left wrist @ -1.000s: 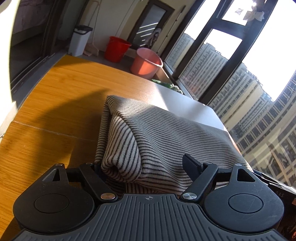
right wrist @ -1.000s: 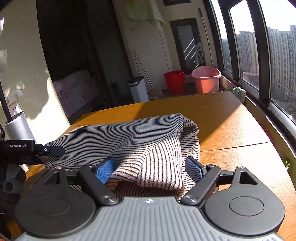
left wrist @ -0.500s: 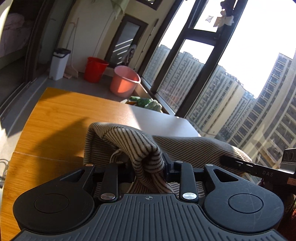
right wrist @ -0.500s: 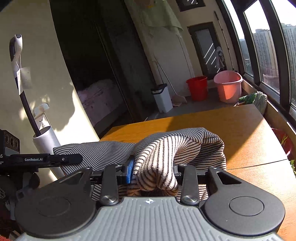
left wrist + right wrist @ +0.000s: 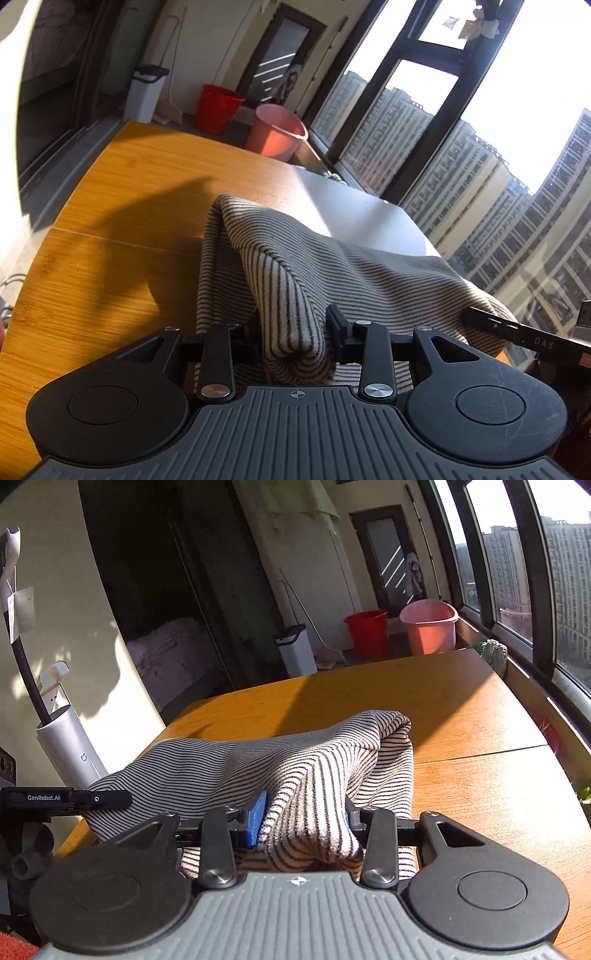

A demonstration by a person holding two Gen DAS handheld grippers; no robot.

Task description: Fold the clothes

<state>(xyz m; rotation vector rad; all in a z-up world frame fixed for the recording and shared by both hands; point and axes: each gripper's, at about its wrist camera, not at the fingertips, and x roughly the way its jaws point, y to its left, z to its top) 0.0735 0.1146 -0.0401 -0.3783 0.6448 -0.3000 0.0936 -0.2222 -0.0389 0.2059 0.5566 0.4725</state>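
Note:
A striped black-and-cream garment (image 5: 354, 266) lies on the wooden table (image 5: 129, 206), partly folded. My left gripper (image 5: 293, 332) is shut on a bunched near edge of the striped garment, and the cloth rises in a ridge from its fingers. In the right wrist view the same garment (image 5: 295, 753) spreads across the table (image 5: 461, 716). My right gripper (image 5: 304, 812) is shut on another fold of its near edge. Each gripper shows at the side of the other's view: the right one (image 5: 532, 338) and the left one (image 5: 66, 798).
A red bucket (image 5: 366, 627), a pink bucket (image 5: 428, 627) and a white bin (image 5: 295, 650) stand on the floor beyond the table's far end. Large windows (image 5: 424, 107) run along the right. A white cylinder (image 5: 70, 746) stands left of the table. Bare table lies beyond the garment.
Both grippers shut on the garment's near edge a second ago. Since then they have carried the pinched cloth, and the views have shifted as it is drawn taut.

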